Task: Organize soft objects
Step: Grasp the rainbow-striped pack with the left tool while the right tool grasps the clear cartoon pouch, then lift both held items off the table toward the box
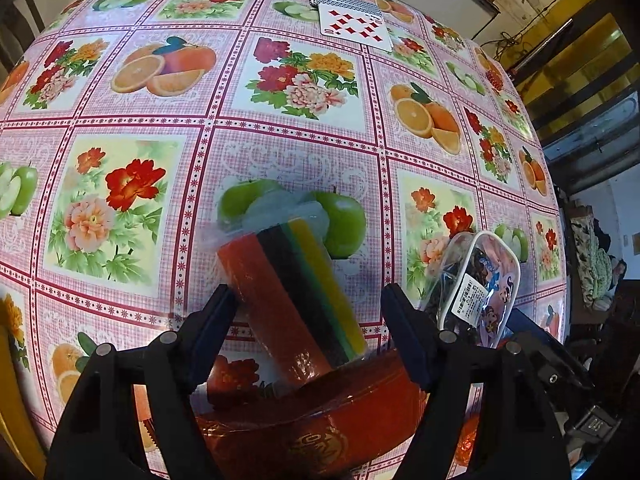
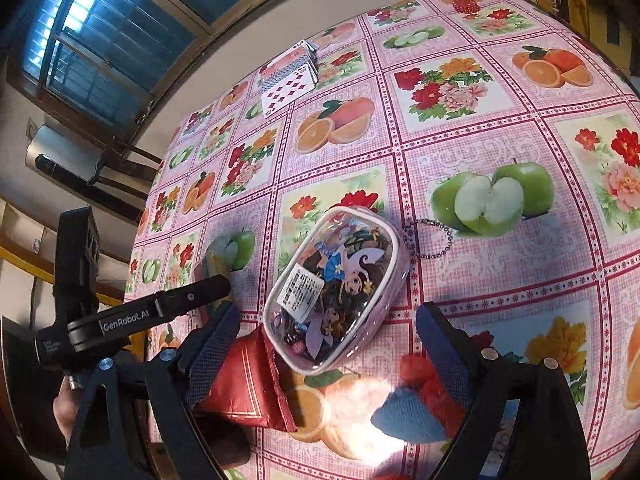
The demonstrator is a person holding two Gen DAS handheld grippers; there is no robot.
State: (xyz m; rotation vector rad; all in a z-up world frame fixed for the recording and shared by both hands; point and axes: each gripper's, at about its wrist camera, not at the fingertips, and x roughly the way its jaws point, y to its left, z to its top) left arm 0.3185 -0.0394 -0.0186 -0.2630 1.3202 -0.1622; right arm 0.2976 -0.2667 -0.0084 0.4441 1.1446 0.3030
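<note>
Between my left gripper's (image 1: 310,336) spread fingers I see the wrapped pack of sponge cloths (image 1: 294,300), its layers red, black, green and yellow, lying on the flowered tablecloth (image 1: 120,120) with its far end over a printed green apple; the fingers stand apart on either side of it and neither pad clearly presses it, so I read that gripper as open and holding nothing. The pack's near end rests against or on a red foil packet (image 1: 320,428) with gold print that fills the bottom of the left wrist view. Just to the right of the pack I have the clear zip pouch (image 2: 336,292) with cartoon figures, a white barcode label and dark contents; in the right wrist view it lies flat on the cloth, its ball chain (image 2: 436,240) trailing toward a printed halved apple. My right gripper (image 2: 332,344) is also wide open, the pouch's near end lying between its fingers without my being able to tell contact. The red packet sits by the right gripper's left finger, and a blue knitted piece (image 2: 404,412) with something red lies by its right finger. Far across the table, well apart from all this, is a small spread of playing cards (image 2: 290,80).
</note>
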